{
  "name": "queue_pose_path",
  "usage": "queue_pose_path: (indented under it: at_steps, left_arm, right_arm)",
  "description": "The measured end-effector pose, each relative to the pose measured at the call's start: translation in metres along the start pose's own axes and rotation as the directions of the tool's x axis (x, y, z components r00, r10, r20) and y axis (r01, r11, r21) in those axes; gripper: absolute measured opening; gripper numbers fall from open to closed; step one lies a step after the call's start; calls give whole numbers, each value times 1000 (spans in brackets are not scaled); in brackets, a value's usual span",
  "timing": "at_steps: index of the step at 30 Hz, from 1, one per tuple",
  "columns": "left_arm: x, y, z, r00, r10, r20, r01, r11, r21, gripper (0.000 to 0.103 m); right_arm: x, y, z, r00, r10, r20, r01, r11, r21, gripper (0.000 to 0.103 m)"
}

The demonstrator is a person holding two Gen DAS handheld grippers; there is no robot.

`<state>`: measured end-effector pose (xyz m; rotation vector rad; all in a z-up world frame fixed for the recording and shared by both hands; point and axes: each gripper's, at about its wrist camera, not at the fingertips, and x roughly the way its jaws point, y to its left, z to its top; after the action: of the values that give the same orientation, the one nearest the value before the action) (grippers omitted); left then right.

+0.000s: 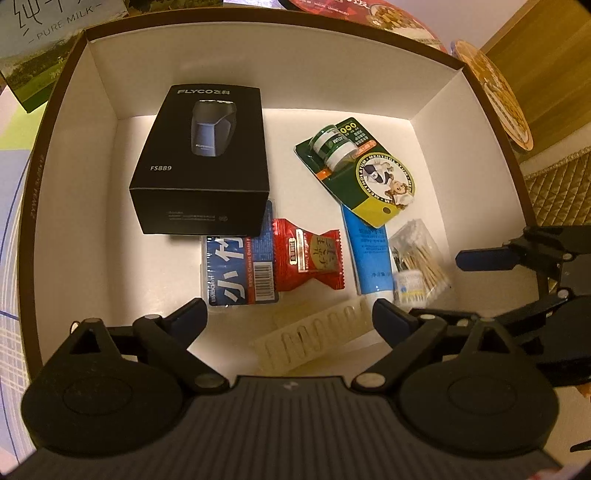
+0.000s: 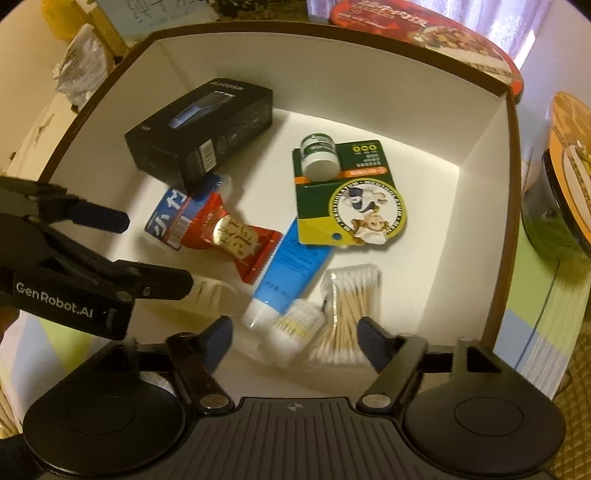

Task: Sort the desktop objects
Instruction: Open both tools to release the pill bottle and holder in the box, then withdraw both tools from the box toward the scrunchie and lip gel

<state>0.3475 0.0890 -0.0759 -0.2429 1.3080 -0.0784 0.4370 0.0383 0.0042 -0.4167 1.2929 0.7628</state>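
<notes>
A brown-rimmed white box (image 1: 258, 66) holds the sorted things: a black FLYCO shaver box (image 1: 201, 158), a blue floss pack (image 1: 236, 275), a red snack packet (image 1: 308, 260), a green Mentholatum card (image 1: 364, 170), a blue tube (image 1: 371, 258), a cotton swab bag (image 1: 421, 262) and a cream ribbed piece (image 1: 317, 338). My left gripper (image 1: 290, 314) is open and empty above the cream piece. My right gripper (image 2: 295, 332) is open and empty above the cotton swabs (image 2: 351, 306) and tube cap (image 2: 258, 314). The left gripper shows at the left of the right wrist view (image 2: 159, 251).
A milk carton (image 1: 48, 40) stands behind the box at the left. Round red and orange food lids (image 2: 417, 29) lie behind and to the right. The box walls (image 2: 484, 122) rise around the items. A quilted cloth (image 1: 557, 184) lies at right.
</notes>
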Motion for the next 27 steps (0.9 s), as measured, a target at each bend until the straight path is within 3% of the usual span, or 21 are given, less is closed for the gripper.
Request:
queue_pose_path:
  at_steps: [3, 5, 7, 18, 27]
  left_arm:
    - [-5, -1, -1, 1000, 7, 14, -7, 1000, 7, 95]
    - [-10, -1, -2, 1000, 11, 26, -11, 1000, 11, 95]
    - [-16, -2, -3, 999, 14, 40, -15, 1000, 22, 95]
    - [-47, -11, -14, 992, 32, 125, -40, 997, 61, 95]
    - [-78, -12, -31, 968, 94, 233, -119, 989, 93, 95]
  right_arm:
    - [-5, 3, 0, 1000, 6, 23, -6, 1000, 9, 83]
    - [-9, 8, -1, 999, 0, 41, 0, 1000, 9, 101]
    - [-14, 13, -3, 997, -39, 60, 39, 999, -6, 101]
    - [-38, 11, -22, 985, -70, 157, 61, 996, 63, 101]
    - [-68, 19, -47, 958, -98, 271, 74, 992, 99, 101]
